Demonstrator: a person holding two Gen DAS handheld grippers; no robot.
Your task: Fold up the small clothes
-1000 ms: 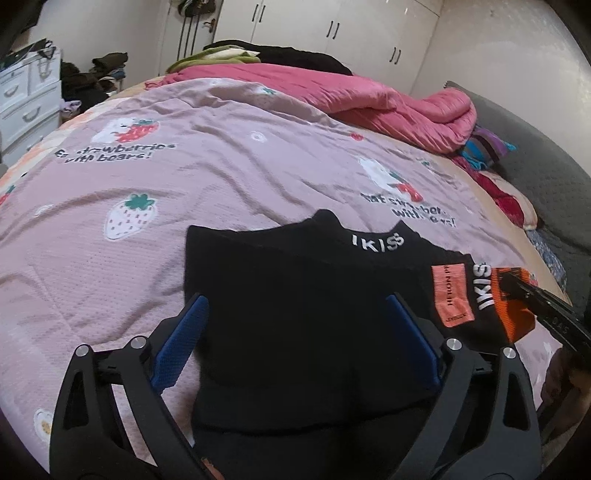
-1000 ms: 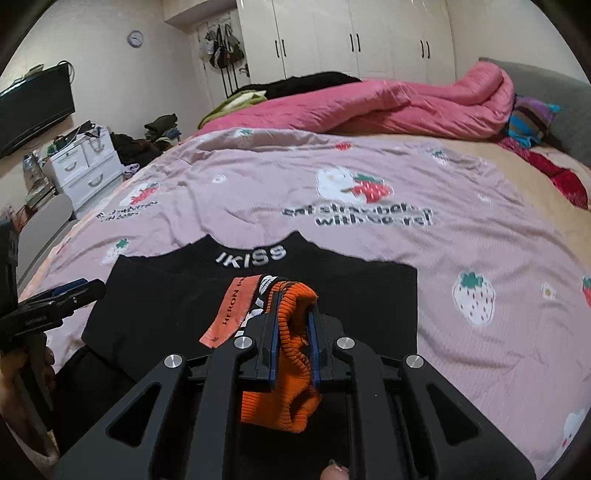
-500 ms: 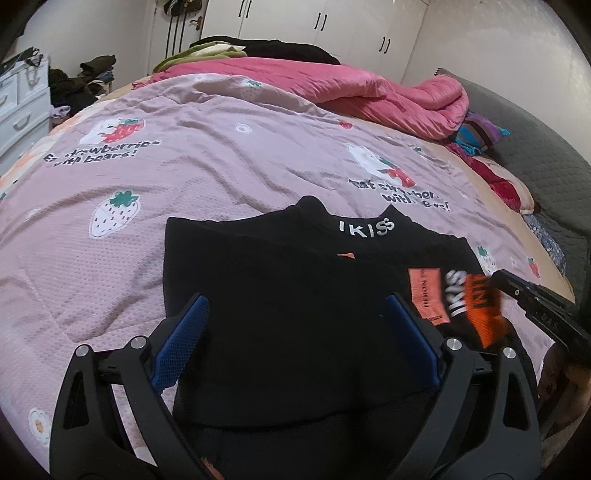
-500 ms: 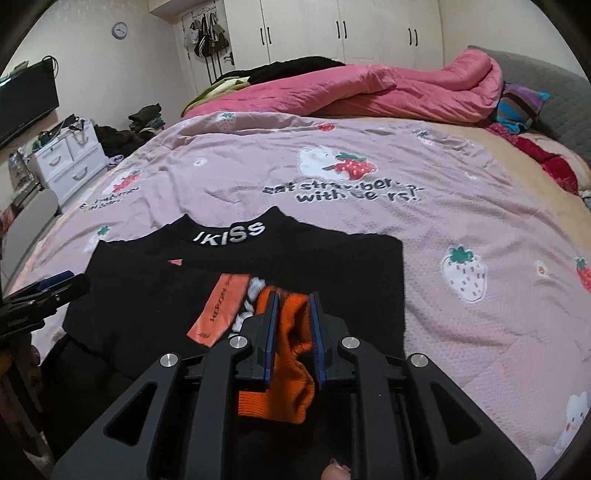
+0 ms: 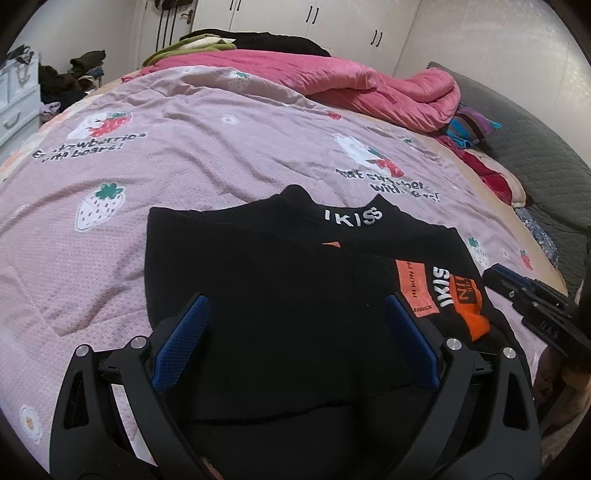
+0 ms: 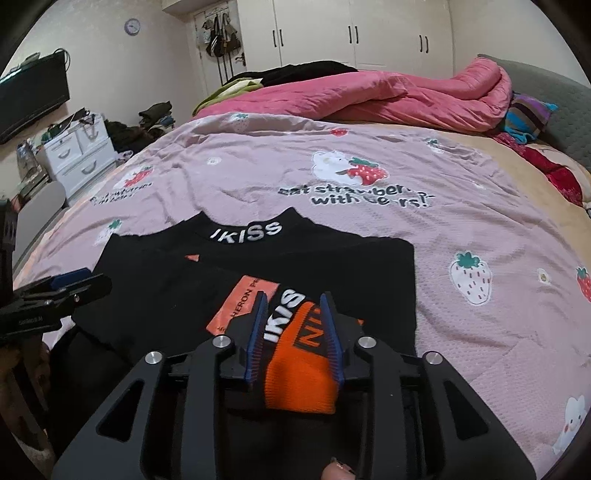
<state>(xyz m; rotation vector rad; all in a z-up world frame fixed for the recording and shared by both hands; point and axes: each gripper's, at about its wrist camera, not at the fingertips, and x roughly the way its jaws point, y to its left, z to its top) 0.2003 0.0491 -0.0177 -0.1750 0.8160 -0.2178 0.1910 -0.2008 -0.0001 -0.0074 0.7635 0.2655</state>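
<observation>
A bed covered by a mauve strawberry-print bedspread [image 5: 207, 173] fills both views, with a bunched pink quilt [image 6: 388, 96] lying across its far end. A grey padded headboard [image 5: 532, 162] runs along the right edge of the bed. White wardrobe doors [image 6: 362, 33] line the far wall, and a white drawer unit [image 6: 79, 155] stands at the left side of the room below a wall-mounted television [image 6: 33, 96]. On the near part of the bedspread lies a black sweater [image 5: 280, 288], spread flat with its collar, lettered "IKISS", pointing away from the cameras. One sleeve is folded across the body of the garment, showing an orange label patch [image 6: 245, 304] and ending in an orange cuff [image 6: 306, 365]. The right gripper [image 6: 295, 306] has its jaws partly spread on either side of that cuff; the blue pads [image 6: 332, 336] stand at the cuff's edges, and it cannot be determined whether they press it. The left gripper [image 5: 295, 314] hovers over the lower middle of the sweater with its jaws spread wide, holding nothing. A fingertip [image 6: 338, 470] shows at the bottom edge of the right wrist view.
</observation>
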